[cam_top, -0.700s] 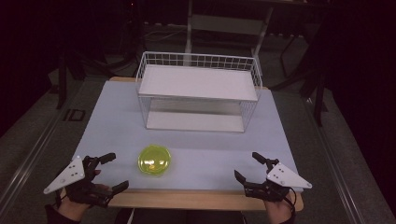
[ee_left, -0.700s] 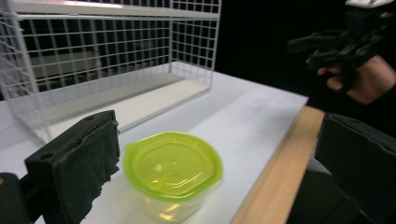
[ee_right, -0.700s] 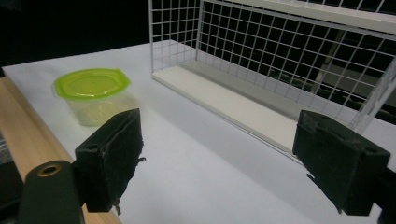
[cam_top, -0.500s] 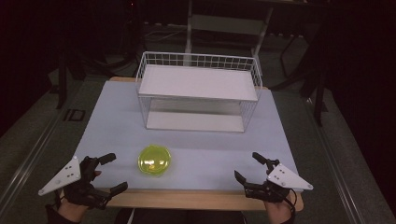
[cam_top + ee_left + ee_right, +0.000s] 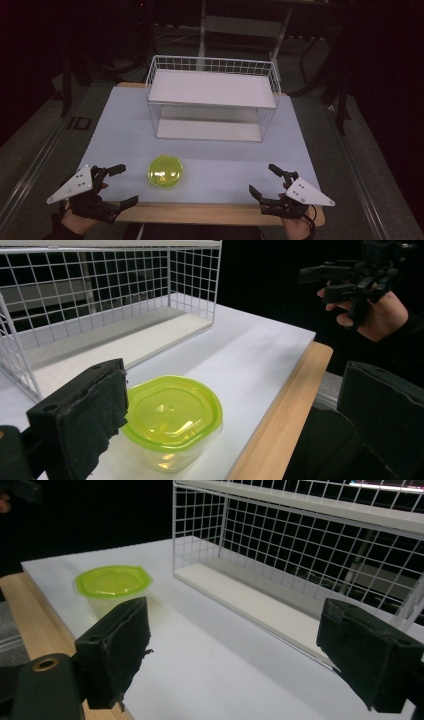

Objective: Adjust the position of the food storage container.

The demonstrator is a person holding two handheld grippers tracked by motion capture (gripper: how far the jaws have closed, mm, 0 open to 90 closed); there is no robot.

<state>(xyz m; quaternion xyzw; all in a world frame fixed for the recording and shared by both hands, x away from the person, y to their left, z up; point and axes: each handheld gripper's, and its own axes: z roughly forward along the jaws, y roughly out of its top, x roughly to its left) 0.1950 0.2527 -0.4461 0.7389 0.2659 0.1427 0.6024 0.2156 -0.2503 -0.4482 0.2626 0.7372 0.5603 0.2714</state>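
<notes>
A lidded green container (image 5: pixel 165 171) sits near the worktop's (image 5: pixel 125 130) front edge, left of centre. Both grippers, left (image 5: pixel 121 184) and right (image 5: pixel 266 180), are held with fingers apart, empty. The container should be approached level and gripped across its sides below the lid.

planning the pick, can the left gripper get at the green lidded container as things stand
Probably yes: the left gripper hangs open beside the container, with bare table between them and the wire rack well behind.
</notes>
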